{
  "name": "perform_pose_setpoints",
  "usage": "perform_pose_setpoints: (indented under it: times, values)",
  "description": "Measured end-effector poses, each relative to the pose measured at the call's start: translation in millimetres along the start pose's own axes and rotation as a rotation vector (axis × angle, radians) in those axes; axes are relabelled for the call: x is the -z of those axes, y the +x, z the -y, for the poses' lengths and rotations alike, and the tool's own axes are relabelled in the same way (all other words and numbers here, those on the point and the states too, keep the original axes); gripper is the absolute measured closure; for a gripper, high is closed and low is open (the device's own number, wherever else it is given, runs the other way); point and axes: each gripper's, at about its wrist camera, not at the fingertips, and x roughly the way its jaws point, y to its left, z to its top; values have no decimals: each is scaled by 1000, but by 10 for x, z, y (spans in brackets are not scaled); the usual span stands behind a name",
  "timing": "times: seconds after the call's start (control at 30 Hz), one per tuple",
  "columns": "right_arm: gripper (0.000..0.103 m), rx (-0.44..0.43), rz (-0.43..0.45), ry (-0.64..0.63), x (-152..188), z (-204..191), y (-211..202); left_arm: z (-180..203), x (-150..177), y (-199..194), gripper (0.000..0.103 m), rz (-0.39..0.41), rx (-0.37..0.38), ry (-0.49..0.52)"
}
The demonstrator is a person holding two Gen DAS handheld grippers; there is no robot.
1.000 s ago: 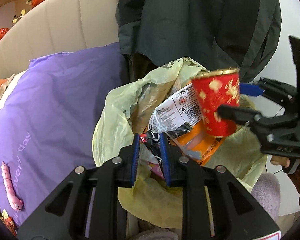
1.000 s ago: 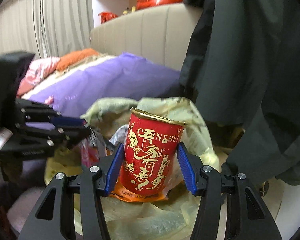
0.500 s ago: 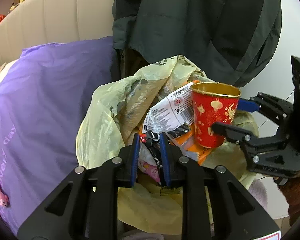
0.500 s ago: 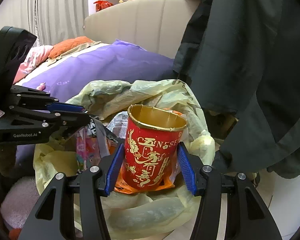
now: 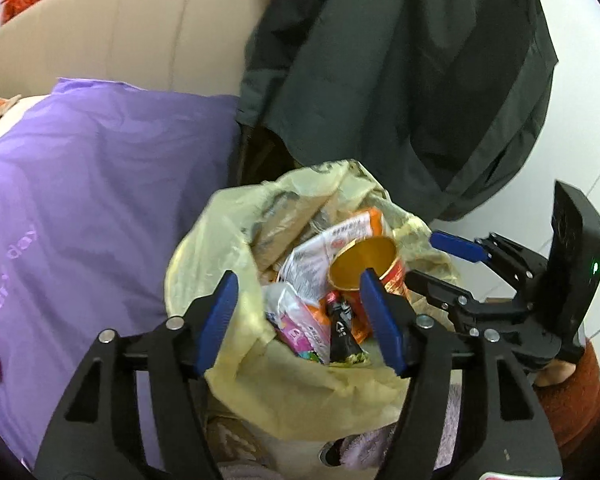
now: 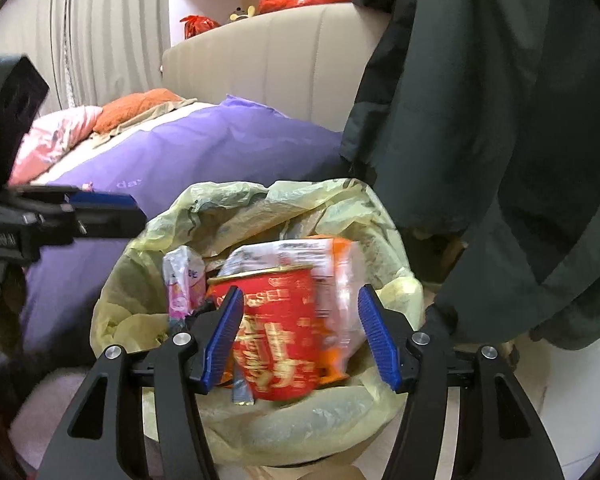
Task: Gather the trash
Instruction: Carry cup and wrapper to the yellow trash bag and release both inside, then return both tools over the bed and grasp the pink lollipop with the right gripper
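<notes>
1 red cup [image 6: 278, 328], gold-lined, is seen inside 1 yellow trash bag [image 6: 260, 436] among 3 wrappers. Left gripper [image 5: 300, 320] and right gripper [image 6: 300, 332], just opened, are noted gaping, nothing gripped.

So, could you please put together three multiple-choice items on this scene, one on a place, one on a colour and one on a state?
1. Where is the red paper cup?
A. On the purple bedding
B. In the yellow trash bag
C. Hanging from the dark jacket

2. What colour is the cup's inside?
A. Gold
B. White
C. Blue

3. How does the right gripper stand?
A. Shut on the cup
B. Shut on the bag's rim
C. Open, pads clear of the cup

Answers: 1 B, the cup sits among wrappers inside the yellow trash bag. 2 A, the left wrist view looks into its gold interior. 3 C, gaps show between both blue pads and the cup; its jaws have just been opening.
</notes>
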Motion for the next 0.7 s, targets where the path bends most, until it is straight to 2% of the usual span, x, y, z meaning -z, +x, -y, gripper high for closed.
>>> perform_pose_setpoints:
  times: [0.17, 0.37, 0.5, 0.63, 0.7]
  values:
    - [47, 6, 41, 23, -44, -57, -208, -78, 60, -365, 41, 65, -89, -29]
    - [46, -36, 92, 5, -151, -294, -479, -228, 285, -867, 41, 152, -174, -44]
    - [42, -103, 144, -9, -211, -561, -644, -380, 483, -1167, 41, 189, -214, -54]
    - [42, -179, 140, -43, -281, -898, -714, -623, 707, -1513, 41, 216, -255, -80]
    - [42, -179, 146, -81, -310, -1102, -744, -784, 831, -1743, 41, 238, -283, -93]
